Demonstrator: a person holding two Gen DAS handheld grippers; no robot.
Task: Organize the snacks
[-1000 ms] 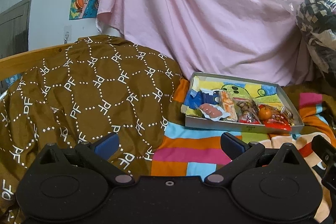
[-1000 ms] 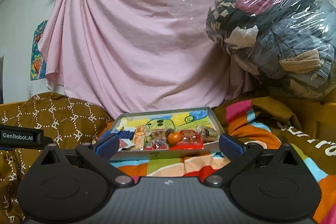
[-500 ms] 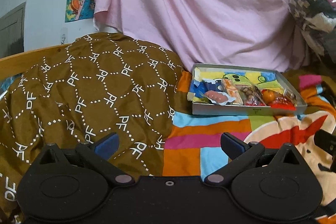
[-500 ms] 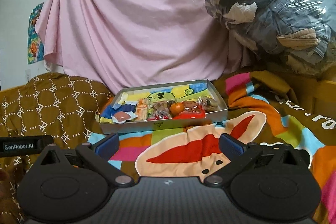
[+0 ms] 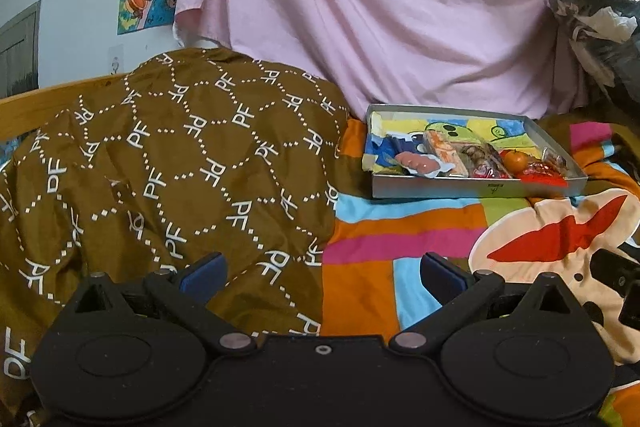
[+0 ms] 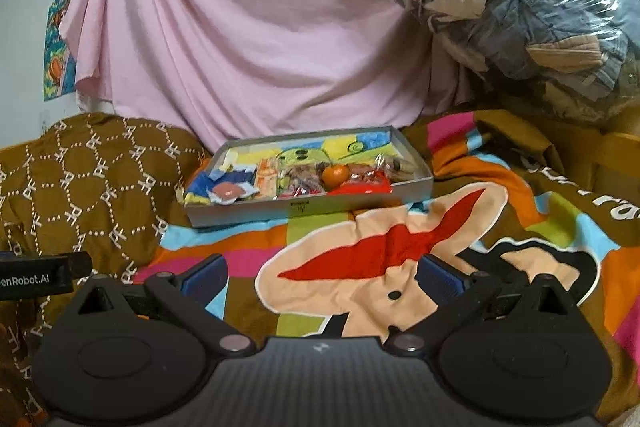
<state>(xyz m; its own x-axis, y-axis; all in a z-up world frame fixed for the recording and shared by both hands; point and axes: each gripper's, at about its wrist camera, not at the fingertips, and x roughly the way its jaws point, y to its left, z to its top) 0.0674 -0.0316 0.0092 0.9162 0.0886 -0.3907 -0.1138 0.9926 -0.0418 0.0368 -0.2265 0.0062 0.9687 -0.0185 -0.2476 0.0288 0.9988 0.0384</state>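
Note:
A shallow grey box [image 5: 472, 189] [image 6: 312, 207] with a bright cartoon lining sits on the bed, well ahead of both grippers. Inside lie several wrapped snacks: a pink-filled packet [image 5: 416, 163] [image 6: 228, 190] at the left, an orange-printed packet [image 5: 444, 151] [image 6: 267, 179], a small orange fruit [image 5: 516, 159] [image 6: 335, 174] and a red wrapper [image 5: 546, 174] [image 6: 366, 183]. My left gripper [image 5: 322, 273] is open and holds nothing, low over the bedding. My right gripper [image 6: 322, 273] is open too, with nothing between its fingers.
A brown patterned quilt [image 5: 160, 163] [image 6: 80, 179] is heaped at the left. A colourful cartoon blanket [image 5: 540, 239] [image 6: 380, 251] covers the bed. A pink sheet [image 6: 240, 27] hangs behind. A clear plastic bag of clothes [image 6: 528, 7] sits at the back right. The other gripper's body [image 6: 36, 277] shows at the left edge.
Both grippers have drawn back from the box, which now looks smaller and farther off. More of the cartoon blanket lies in front of them. Both stay open.

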